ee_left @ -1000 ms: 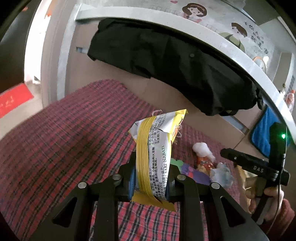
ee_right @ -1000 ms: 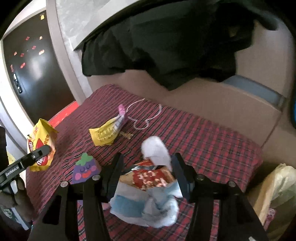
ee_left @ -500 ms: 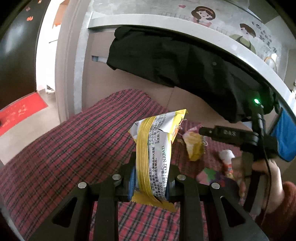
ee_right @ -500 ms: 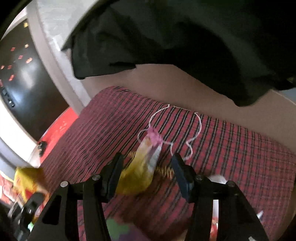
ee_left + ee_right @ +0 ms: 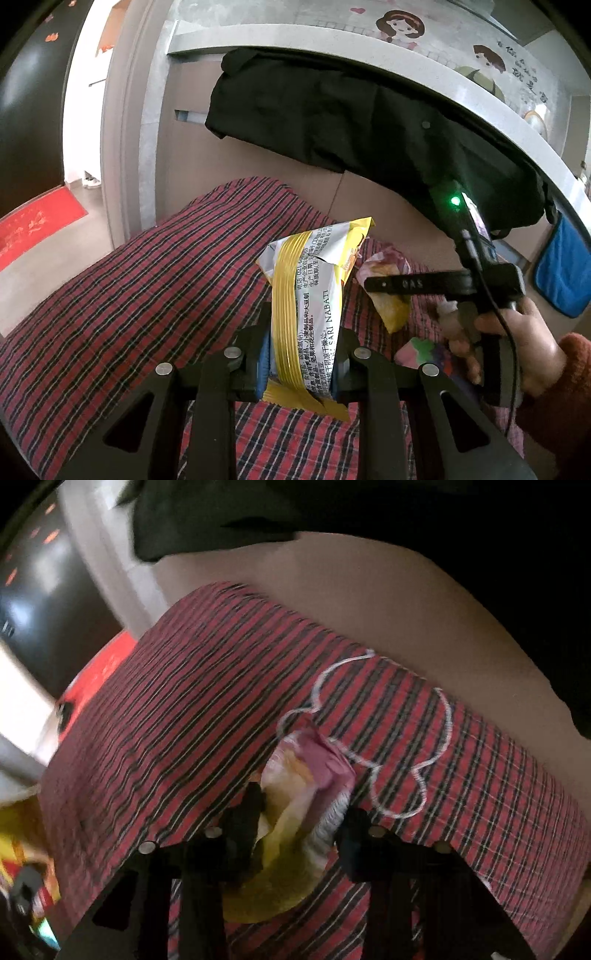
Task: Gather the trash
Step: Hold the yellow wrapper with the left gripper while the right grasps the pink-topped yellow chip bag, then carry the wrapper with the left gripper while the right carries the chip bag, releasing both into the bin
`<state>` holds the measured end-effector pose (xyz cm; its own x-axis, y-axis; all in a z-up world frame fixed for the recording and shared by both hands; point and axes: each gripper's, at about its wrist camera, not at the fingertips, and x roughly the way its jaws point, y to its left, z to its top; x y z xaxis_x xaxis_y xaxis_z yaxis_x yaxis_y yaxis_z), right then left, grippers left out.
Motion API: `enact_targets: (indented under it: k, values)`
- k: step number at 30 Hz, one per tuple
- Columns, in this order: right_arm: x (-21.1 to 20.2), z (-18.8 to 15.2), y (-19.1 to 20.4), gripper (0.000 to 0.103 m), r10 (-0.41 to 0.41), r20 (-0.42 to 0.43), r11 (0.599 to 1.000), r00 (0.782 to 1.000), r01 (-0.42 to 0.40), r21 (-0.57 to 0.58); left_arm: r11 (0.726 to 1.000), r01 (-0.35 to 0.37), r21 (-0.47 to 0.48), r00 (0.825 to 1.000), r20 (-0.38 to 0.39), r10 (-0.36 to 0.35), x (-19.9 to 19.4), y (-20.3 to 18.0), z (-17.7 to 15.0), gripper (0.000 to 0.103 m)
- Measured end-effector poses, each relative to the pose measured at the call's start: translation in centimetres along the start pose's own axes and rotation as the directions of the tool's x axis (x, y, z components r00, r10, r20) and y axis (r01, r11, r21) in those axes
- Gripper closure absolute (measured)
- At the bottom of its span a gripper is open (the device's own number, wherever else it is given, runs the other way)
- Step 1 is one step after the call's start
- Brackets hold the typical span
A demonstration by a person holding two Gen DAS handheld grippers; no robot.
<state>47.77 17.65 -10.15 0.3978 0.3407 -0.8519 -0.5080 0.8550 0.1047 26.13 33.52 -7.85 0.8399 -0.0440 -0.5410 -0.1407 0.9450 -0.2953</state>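
My left gripper (image 5: 301, 363) is shut on a yellow and silver snack wrapper (image 5: 310, 302) and holds it upright above the red plaid cloth (image 5: 147, 314). My right gripper (image 5: 301, 823) is open, its jaws on either side of a yellow and pink wrapper (image 5: 295, 805) that lies on the cloth (image 5: 184, 720). In the left wrist view the right gripper (image 5: 373, 284) reaches over that same wrapper (image 5: 388, 291). A purple fruit-shaped piece (image 5: 424, 350) lies near it.
A white string loop (image 5: 388, 738) lies on the cloth beside the wrapper. A black garment (image 5: 351, 125) hangs from the shelf above. A blue cloth (image 5: 565, 273) hangs at the right. A red mat (image 5: 33, 221) lies on the floor at the left.
My right gripper let go of the crumpled tissue and wrapper pile and moved left and forward to the yellow and pink wrapper. My left gripper kept its wrapper and turned slightly left.
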Motion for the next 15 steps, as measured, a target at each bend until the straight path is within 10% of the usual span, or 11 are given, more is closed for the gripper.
enact_targets:
  k: [15]
  values:
    - [-17.6, -7.4, -3.2, 0.079, 0.04, 0.337, 0.999, 0.941, -0.034, -0.022, 0.995, 0.072, 0.064, 0.995, 0.064, -0.076, -3.4, -7.9, 1.4, 0.078]
